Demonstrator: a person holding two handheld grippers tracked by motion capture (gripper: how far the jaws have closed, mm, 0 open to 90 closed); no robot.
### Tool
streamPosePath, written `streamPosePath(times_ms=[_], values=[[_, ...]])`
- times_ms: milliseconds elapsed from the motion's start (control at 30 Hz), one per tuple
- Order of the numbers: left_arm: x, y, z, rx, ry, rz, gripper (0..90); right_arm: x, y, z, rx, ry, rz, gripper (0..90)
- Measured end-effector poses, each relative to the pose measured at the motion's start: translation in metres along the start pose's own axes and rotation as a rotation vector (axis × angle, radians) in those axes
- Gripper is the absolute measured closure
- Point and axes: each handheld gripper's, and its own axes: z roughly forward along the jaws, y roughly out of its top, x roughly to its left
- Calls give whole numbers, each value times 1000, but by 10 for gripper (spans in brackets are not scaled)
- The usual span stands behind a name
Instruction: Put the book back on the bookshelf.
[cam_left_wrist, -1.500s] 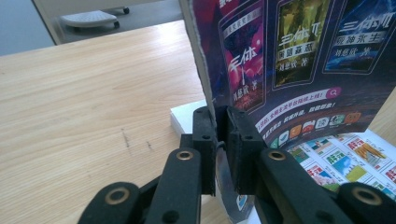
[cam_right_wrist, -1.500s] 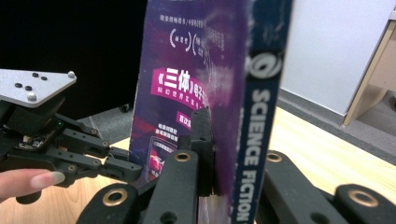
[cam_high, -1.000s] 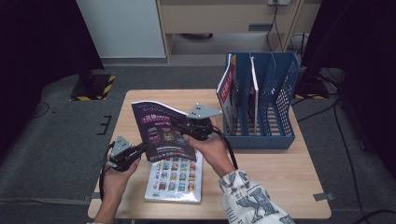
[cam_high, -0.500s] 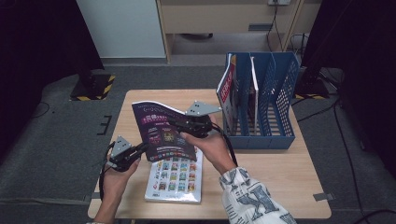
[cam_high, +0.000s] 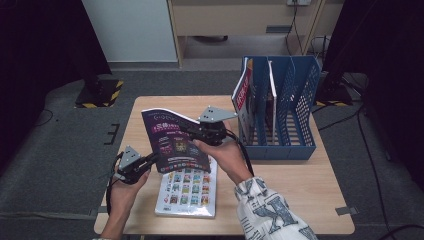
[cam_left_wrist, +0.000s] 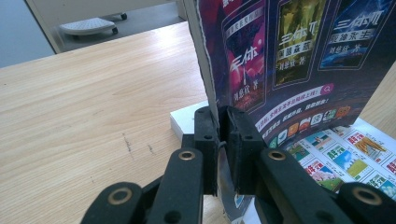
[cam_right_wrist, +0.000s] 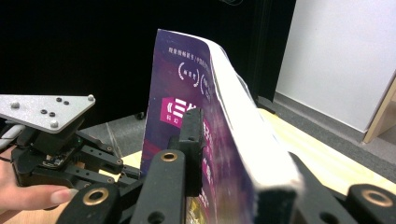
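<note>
The left gripper's (cam_left_wrist: 218, 154) jaws are pinching shut on the lower corner of the purple magazine (cam_high: 172, 140), with the thin edge of its pages running up between the two black pads. The right gripper's (cam_right_wrist: 233, 154) jaws are clamping the same magazine by its thick edge, one pad lying on the purple cover and the other hidden behind the white page block; they have just been closing a little further on it, with the magazine between them.

The magazine is hanging tilted above the surface (cam_high: 300, 185), between the two hands, its long axis slanting from the left gripper (cam_high: 134, 162) near the person up and away to the right gripper (cam_high: 207, 127). A second magazine with a grid of small pictures (cam_high: 189, 189) is lying flat just below it.

The blue file rack (cam_high: 292, 100) is standing at the far right, already holding upright magazines in its left slots. It is lying to the right of the held magazine, and the right hand is by far the nearer one. Any move toward a slot would probably call for standing the magazine upright and carrying it rightward, led by the right hand.
</note>
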Motion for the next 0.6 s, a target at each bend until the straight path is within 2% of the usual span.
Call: streamPosePath(times_ms=[267, 400, 600], values=[[0, 0, 0, -2, -1, 0, 831, -1, -1, 2, 7, -6, -1, 776], [0, 0, 0, -3, -1, 2, 831, -1, -3, 5, 35, -11, -6, 783], [0, 0, 0, -3, -2, 1, 830, -1, -3, 5, 24, -16, 3, 821]])
